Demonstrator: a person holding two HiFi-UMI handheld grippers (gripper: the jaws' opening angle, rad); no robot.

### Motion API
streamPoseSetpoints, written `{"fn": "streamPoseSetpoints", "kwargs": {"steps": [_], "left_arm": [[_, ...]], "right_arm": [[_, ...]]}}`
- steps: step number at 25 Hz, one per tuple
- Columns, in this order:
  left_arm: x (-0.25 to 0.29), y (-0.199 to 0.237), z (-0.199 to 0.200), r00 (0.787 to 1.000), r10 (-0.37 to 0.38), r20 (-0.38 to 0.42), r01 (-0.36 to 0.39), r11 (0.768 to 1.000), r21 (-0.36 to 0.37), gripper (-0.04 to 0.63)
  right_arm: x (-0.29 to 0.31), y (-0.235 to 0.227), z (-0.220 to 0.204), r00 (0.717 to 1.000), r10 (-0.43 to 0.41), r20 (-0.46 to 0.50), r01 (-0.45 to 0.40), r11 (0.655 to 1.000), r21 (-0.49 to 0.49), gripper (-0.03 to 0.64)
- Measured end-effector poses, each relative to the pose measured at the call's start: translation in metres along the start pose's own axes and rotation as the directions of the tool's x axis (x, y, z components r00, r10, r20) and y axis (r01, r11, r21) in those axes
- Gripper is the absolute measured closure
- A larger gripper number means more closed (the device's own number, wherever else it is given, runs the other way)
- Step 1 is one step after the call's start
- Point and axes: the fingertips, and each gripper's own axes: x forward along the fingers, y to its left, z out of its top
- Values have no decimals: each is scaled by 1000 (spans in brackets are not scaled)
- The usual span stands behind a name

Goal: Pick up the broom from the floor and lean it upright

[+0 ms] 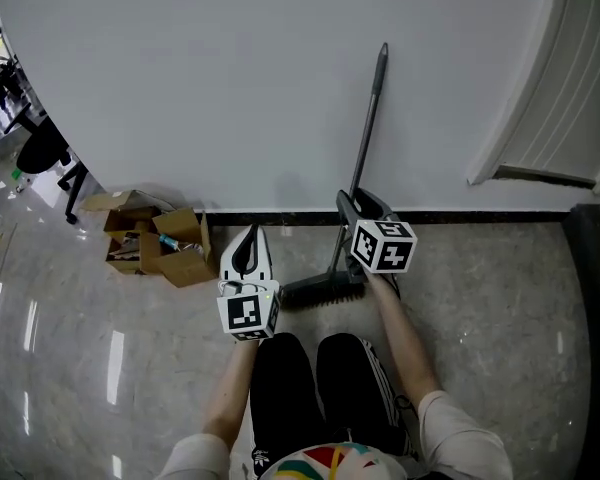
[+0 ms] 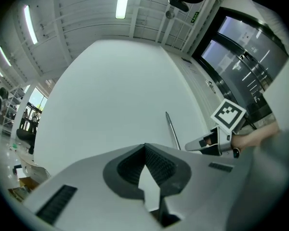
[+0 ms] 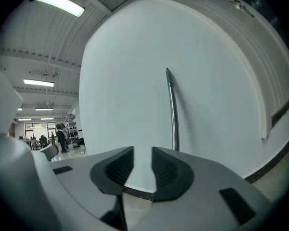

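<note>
Black-trousered knees (image 1: pixel 315 378) of person at bottom of head view. Left tongs (image 2: pixel 144 147): tips pressed together, nothing between. Long dark-handled broom (image 1: pixel 366 128): upright, slightly tilted, handle leaning on white wall (image 1: pixel 200 88), bristle head (image 1: pixel 325 290) on glossy stone floor (image 1: pixel 500 308) near black skirting. Right tongs (image 3: pixel 142 152): moderate gap, nothing between; broom handle beyond, outside gap. Brown cardboard boxes (image 1: pixel 155 243) by wall, well apart from broom.

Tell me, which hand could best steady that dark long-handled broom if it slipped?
Right, I'd judge. The right gripper sits beside the dark long-handled broom leaning on the white wall, jaws apart and empty. The left gripper is farther off, jaws together.
</note>
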Motion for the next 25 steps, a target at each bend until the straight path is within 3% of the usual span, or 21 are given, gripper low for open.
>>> {"fn": "streamPoseSetpoints", "kwargs": {"steps": [1, 2, 6, 17, 21, 25], "left_arm": [[1, 0, 1, 1000, 2, 3, -2, 1000, -6, 551], [0, -1, 0, 1000, 2, 3, -2, 1000, -8, 551], [-3, 1, -25, 999, 8, -31, -9, 1000, -17, 551], [4, -2, -140, 990, 16, -142, -27, 997, -73, 551], [1, -8, -98, 978, 13, -206, -39, 992, -121, 551], [17, 6, 25, 967, 20, -254, -58, 988, -141, 551]], "right_arm": [[-8, 5, 3, 1000, -8, 20, 8, 999, -35, 553], [-15, 10, 2, 999, -10, 35, 13, 998, -68, 604], [-29, 25, -22, 999, 16, 38, -11, 991, -130, 604], [-7, 20, -137, 993, 81, -84, -95, 980, -177, 604], [-26, 37, -101, 987, 71, -147, -92, 986, -137, 604], [-47, 70, 20, 982, 31, -189, -56, 990, -126, 604]]}}
